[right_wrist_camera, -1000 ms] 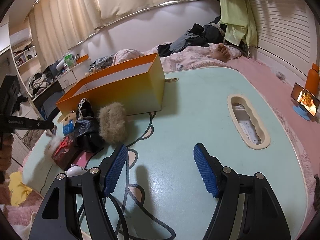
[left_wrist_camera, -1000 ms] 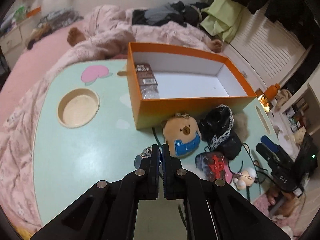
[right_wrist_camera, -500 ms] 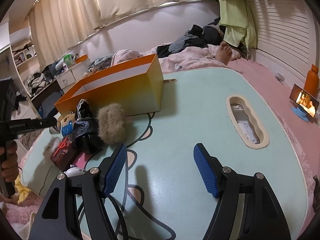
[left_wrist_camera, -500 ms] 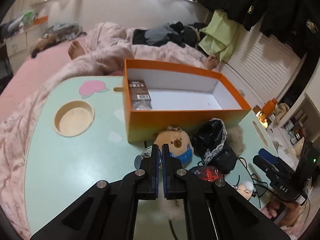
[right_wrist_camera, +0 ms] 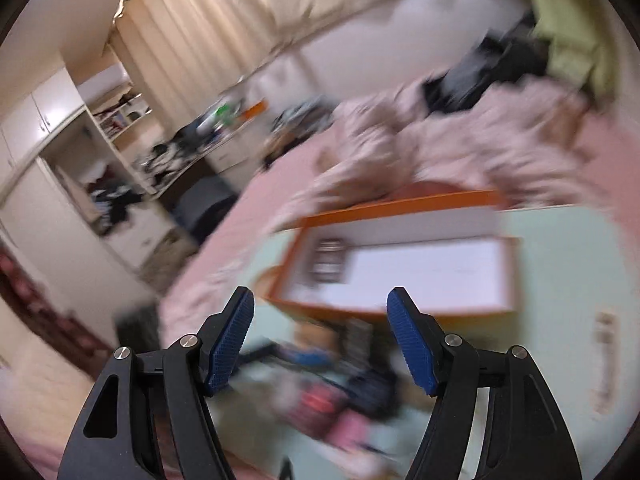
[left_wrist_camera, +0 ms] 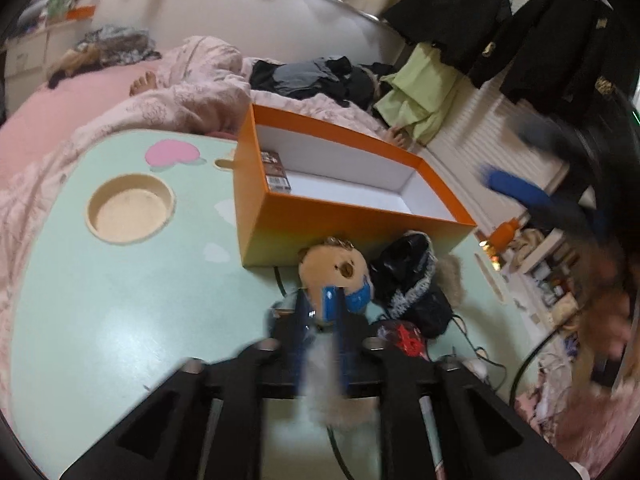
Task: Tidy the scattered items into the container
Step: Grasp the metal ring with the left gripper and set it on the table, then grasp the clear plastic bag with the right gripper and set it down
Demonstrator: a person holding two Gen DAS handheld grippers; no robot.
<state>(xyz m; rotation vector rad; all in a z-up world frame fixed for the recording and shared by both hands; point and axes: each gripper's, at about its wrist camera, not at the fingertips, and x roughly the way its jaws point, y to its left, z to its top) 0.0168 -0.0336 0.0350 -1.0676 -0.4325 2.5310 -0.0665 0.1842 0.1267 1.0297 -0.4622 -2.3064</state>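
The orange box (left_wrist_camera: 340, 220) with a white inside stands on the pale green table (left_wrist_camera: 120, 300) and holds a brown packet (left_wrist_camera: 275, 170). It also shows, blurred, in the right wrist view (right_wrist_camera: 400, 308). In front of it lie a bear plush (left_wrist_camera: 334, 268), a black lacy bundle (left_wrist_camera: 408, 276), a tan fur ball (left_wrist_camera: 450, 276) and a red item (left_wrist_camera: 404, 338). My left gripper (left_wrist_camera: 320, 316) is blurred, its jaws slightly apart around a pale fluffy thing (left_wrist_camera: 332, 384). My right gripper (right_wrist_camera: 320, 340) is open and empty, high above the scattered items.
A round cup recess (left_wrist_camera: 130, 214) is in the table's left part. A pink blanket (left_wrist_camera: 180, 96) and a person's feet lie behind the table. Black cables (left_wrist_camera: 472, 344) trail off the right edge. Shelves and curtains stand in the right wrist view (right_wrist_camera: 120, 140).
My left gripper's jaws have parted a little, with a pale fluffy thing now between them. My right gripper has swung up and left, from low over the table to above the box.
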